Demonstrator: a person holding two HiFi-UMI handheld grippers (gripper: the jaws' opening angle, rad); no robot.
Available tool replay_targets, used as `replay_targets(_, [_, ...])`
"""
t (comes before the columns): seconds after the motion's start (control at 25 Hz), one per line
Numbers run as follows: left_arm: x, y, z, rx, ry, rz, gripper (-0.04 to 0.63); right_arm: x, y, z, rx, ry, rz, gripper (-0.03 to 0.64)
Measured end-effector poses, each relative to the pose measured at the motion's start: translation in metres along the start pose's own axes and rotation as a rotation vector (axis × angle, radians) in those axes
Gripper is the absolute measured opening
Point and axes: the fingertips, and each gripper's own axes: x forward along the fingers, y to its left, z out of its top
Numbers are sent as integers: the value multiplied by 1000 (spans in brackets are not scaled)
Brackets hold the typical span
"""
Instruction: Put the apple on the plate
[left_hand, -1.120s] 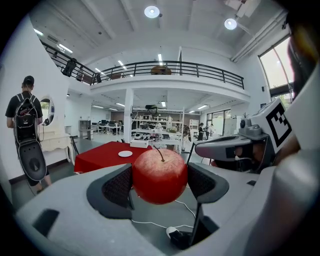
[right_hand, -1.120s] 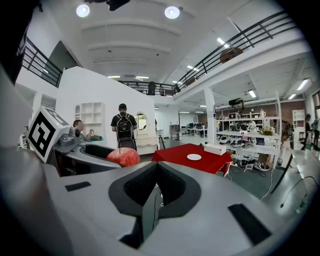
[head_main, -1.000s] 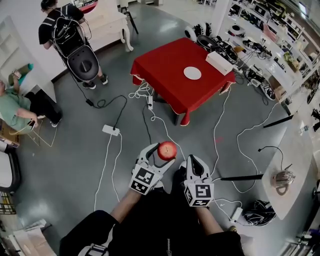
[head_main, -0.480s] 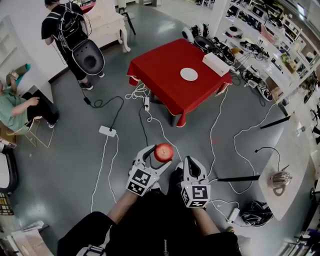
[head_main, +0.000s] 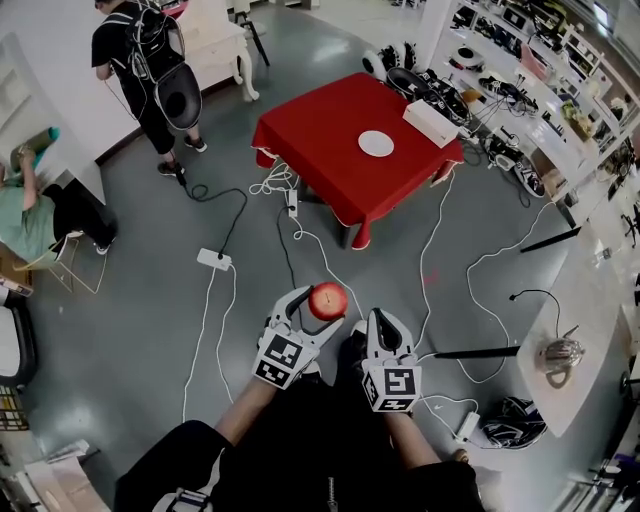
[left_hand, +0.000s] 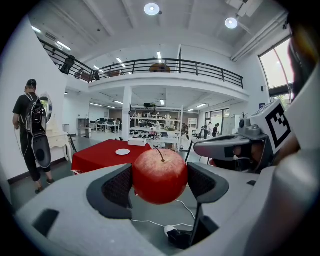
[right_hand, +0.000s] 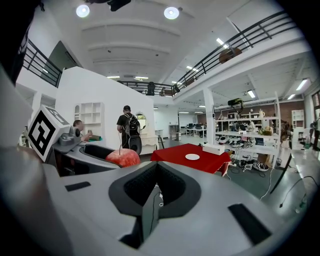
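A red apple (head_main: 329, 299) (left_hand: 160, 175) with a short stem sits between the jaws of my left gripper (head_main: 318, 304) (left_hand: 160, 184), which is shut on it above the grey floor. My right gripper (head_main: 384, 326) (right_hand: 156, 183) hangs just to the right, shut with nothing in it; the apple (right_hand: 122, 157) shows at its left. The white plate (head_main: 376, 143) (left_hand: 122, 151) (right_hand: 192, 156) lies on a red-clothed table (head_main: 320, 150) some metres ahead, far from both grippers.
A white box (head_main: 436, 123) sits at the table's far right corner. Cables and a power strip (head_main: 214, 260) run over the floor between me and the table. A person with a backpack (head_main: 150, 70) stands far left, another sits (head_main: 30, 215). Cluttered shelves line the right.
The grippers and apple keep their pose. The table has shifted slightly up and left in view, and the person with the backpack has stepped a little further away.
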Motion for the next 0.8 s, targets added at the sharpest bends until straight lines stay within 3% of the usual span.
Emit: replay_targets(0.8, [5, 10, -2, -12, 11, -23, 350, 11, 2, 0, -3, 16, -14, 11])
